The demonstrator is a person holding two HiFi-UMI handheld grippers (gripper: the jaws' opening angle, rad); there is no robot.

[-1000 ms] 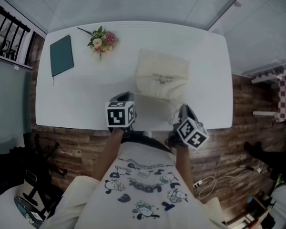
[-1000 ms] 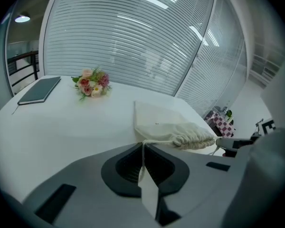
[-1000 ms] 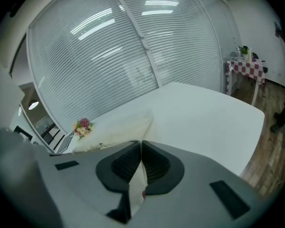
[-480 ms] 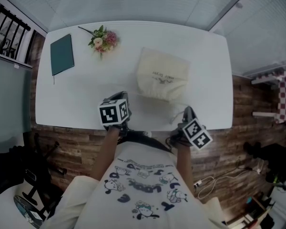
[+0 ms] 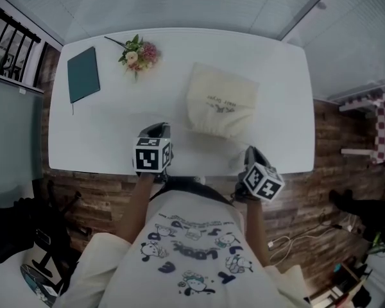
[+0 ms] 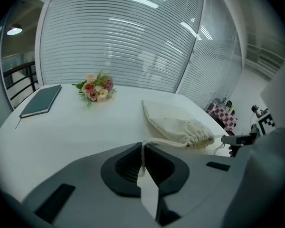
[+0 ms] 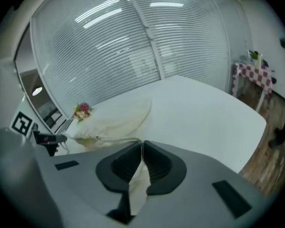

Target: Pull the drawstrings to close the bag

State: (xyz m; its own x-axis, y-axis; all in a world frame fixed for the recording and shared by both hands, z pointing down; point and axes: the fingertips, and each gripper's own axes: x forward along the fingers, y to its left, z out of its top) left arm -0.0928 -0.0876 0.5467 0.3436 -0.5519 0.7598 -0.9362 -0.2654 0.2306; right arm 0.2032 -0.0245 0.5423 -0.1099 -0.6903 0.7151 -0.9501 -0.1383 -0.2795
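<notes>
- Gripping a drawstring: left gripper, jaws clamped tight on the cord.
- Right gripper jaws pinched shut on the other drawstring.
- Cream bag lies flat on the white table, gathered mouth facing the near edge.
- Green notebook and flowers sit far left.

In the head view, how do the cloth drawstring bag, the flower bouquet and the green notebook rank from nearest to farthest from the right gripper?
From the right gripper:
1. cloth drawstring bag, just ahead, mid-table.
2. flower bouquet, near the far edge, toward the left.
3. green notebook, at the far left corner.
</notes>
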